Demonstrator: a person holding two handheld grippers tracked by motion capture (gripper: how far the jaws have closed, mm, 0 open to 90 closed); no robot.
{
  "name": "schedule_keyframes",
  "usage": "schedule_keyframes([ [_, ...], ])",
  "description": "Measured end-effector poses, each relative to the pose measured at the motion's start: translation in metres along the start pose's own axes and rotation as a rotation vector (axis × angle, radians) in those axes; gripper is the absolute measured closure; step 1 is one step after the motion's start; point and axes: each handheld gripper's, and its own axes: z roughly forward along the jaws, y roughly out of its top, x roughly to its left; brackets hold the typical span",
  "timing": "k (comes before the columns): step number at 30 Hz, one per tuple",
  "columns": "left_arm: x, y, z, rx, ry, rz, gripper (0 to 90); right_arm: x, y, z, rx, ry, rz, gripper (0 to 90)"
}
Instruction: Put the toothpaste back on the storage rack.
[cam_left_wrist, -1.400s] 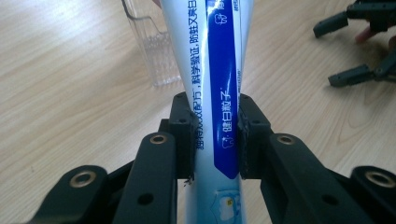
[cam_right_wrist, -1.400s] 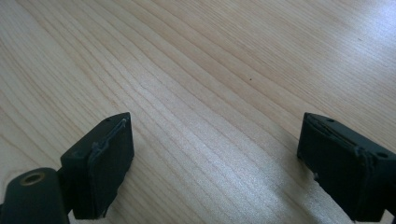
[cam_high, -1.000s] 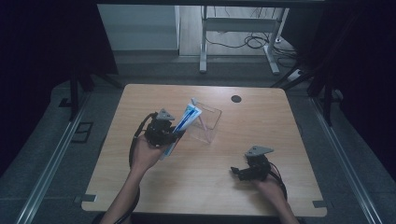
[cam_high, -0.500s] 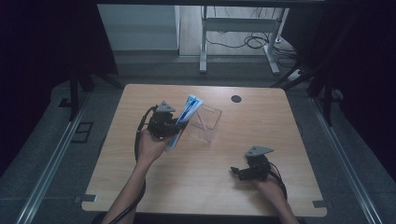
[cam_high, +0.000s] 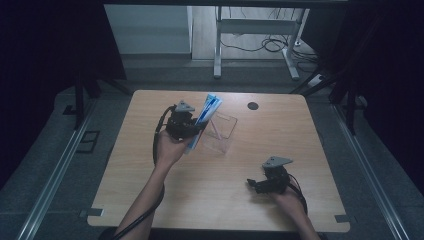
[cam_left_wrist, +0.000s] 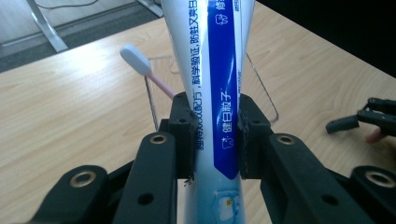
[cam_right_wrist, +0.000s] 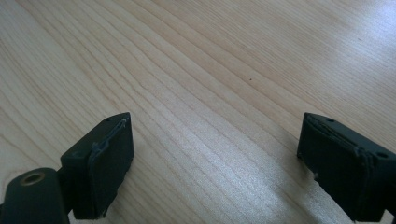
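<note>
Blue-and-white toothpaste tube (cam_high: 204, 119) is clamped between the jaws of the left gripper (cam_high: 192, 131), left of the table's centre; the pads press its flat sides near the lower end, so the tube stands steeply tilted with its top toward the far side. This grasp probably keeps the long axis free for lowering into the clear box (cam_high: 218, 131), which sits just right of the gripper. A pink toothbrush (cam_left_wrist: 142, 65) already leans inside that box, head upward. On the near right, the right gripper (cam_high: 256, 183) rests low over the wooden table (cam_high: 295, 125), jaws spread wide with nothing between them, well apart from the box, apparently parked clear of the working hand.
</note>
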Motion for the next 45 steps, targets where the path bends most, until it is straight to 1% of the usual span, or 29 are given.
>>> schedule_keyframes([
  [4, -0.001, 0.007, 0.005, -0.015, 0.001, -0.010, 72.2, 0.000, 0.000, 0.000, 0.000, 0.000, 0.000, 10.5],
  [20, -0.004, 0.028, 0.028, -0.019, 0.016, 0.023, 72.3, 0.000, 0.000, 0.000, 0.000, 0.000, 0.001, 10.5],
  [25, -0.004, 0.032, 0.036, -0.030, 0.017, 0.026, 72.3, 0.000, 0.000, 0.000, 0.001, 0.000, 0.001, 10.5],
  [30, -0.005, 0.035, 0.044, -0.027, 0.020, 0.040, 72.2, 0.000, 0.000, 0.000, 0.000, -0.001, 0.000, 10.5],
  [41, 0.001, 0.036, 0.060, -0.052, 0.016, 0.007, 72.2, 0.000, 0.000, 0.000, 0.000, -0.001, 0.000, 10.5],
  [45, 0.001, 0.036, 0.065, -0.060, 0.025, 0.006, 72.1, 0.000, 0.000, 0.000, 0.000, 0.000, 0.000, 10.5],
])
